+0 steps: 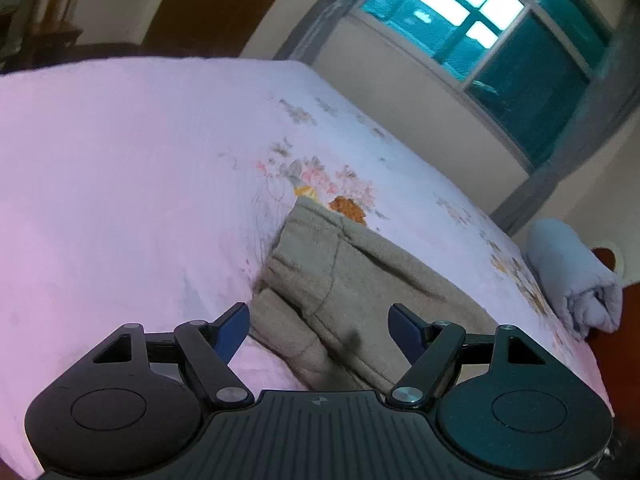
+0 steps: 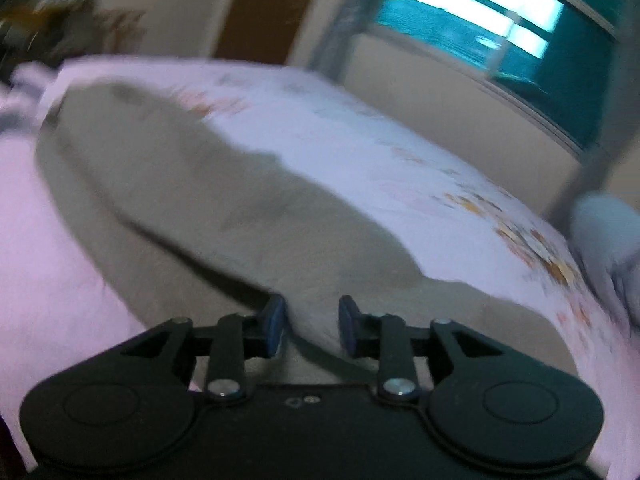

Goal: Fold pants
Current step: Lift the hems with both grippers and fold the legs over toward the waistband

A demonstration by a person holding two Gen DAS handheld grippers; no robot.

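- The pants (image 1: 340,280) lie flat on the bed (image 1: 120,180), towards its near edge.
- In the left wrist view, one end of the pants lies on the bed's middle; the rest runs towards the lower right.
- The left gripper (image 1: 320,332) hangs over the pants' near part, one finger on either side of the cloth, apart from it.
- The right gripper (image 2: 312,326) is just above the pants (image 2: 240,208), cloth showing between its parted fingers.
- A rolled blanket (image 1: 576,276) lies at the bed's right end, well apart from the pants.
- A window (image 1: 492,28) sits in the wall behind the bed, to the right.
- A door (image 1: 216,4) stands behind the bed, left of the window.
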